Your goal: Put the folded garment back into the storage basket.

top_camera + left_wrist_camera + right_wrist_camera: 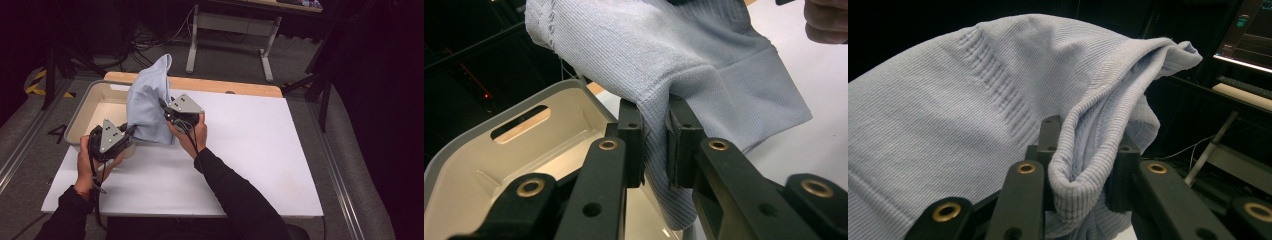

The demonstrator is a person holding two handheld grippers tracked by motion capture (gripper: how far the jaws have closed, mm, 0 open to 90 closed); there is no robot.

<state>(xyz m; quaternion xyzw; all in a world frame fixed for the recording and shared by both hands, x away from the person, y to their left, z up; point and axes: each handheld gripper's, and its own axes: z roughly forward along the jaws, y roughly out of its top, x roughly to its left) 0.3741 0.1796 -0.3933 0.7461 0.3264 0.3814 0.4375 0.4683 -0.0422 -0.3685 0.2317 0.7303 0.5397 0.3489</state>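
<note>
A pale blue ribbed knit garment [150, 100] hangs lifted above the white table top [250, 150], partly over the beige bin [90, 107]. My left gripper [131, 131] is shut on the garment's lower hem; in the left gripper view the cloth [659, 65] is pinched between the jaws at the left gripper [655, 145]. My right gripper [164, 107] is shut on a thick folded edge of the garment higher up; in the right gripper view the right gripper [1083, 165] clamps the rolled fabric [973, 115].
The beige bin [484, 165] with a handle slot sits at the table's left rear, its inside bare. A wooden strip [225, 86] runs along the table's far edge. A metal stand [230, 30] and cables lie on the floor beyond.
</note>
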